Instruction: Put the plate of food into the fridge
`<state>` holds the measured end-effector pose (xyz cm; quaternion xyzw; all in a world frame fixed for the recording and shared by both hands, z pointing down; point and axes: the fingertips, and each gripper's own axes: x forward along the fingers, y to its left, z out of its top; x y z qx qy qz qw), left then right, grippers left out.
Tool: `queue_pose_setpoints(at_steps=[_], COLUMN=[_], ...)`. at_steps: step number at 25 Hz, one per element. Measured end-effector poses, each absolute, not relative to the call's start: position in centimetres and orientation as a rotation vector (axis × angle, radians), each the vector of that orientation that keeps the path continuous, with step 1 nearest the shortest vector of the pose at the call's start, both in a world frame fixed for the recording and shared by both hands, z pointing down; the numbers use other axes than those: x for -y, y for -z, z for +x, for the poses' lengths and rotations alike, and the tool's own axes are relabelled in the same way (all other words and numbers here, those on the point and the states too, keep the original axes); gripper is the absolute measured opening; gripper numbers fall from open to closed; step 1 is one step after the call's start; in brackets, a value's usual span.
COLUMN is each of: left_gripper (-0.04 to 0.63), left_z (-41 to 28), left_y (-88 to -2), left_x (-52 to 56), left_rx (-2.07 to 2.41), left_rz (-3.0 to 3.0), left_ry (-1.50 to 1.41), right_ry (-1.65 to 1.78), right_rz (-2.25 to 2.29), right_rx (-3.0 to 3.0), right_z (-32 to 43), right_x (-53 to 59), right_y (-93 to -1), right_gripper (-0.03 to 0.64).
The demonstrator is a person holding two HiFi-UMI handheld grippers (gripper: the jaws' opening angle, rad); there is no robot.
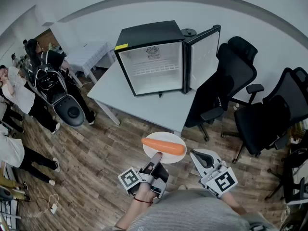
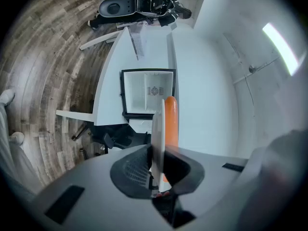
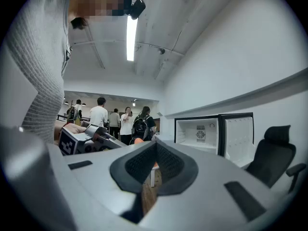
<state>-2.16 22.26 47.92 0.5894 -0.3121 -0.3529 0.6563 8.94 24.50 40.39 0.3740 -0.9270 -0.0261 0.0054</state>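
Observation:
A white plate (image 1: 149,152) with an orange carrot (image 1: 163,146) lying across it hangs over the wooden floor, short of the table. My left gripper (image 1: 155,161) is shut on the plate's near rim. In the left gripper view the plate (image 2: 158,129) stands edge-on between the jaws, with the carrot (image 2: 171,124) on its right side. The small black fridge (image 1: 154,64) stands on the white table (image 1: 144,105) with its door (image 1: 204,57) swung open to the right and its white inside bare. My right gripper (image 1: 198,157) hangs just right of the plate, shut with nothing in it.
Two black office chairs (image 1: 231,81) (image 1: 272,117) stand right of the table. Several people (image 1: 45,76) with backpacks stand at the left, beside another white table (image 1: 91,54). Cables (image 1: 50,203) lie on the floor at lower left.

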Motion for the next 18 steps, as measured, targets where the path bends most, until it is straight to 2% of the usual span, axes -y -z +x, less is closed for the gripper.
queue_pose_setpoints(at_steps=[18], left_gripper=[0.043], left_z=[-1.4], left_y=[-48.1], left_x=[-22.8], left_rx=[0.694], left_rz=[1.329], left_ry=[0.813], right_ry=[0.040], right_rz=[1.244], right_rx=[2.949], right_z=[10.0], right_x=[-24.4], right_y=[-39.8], right_gripper=[0.014])
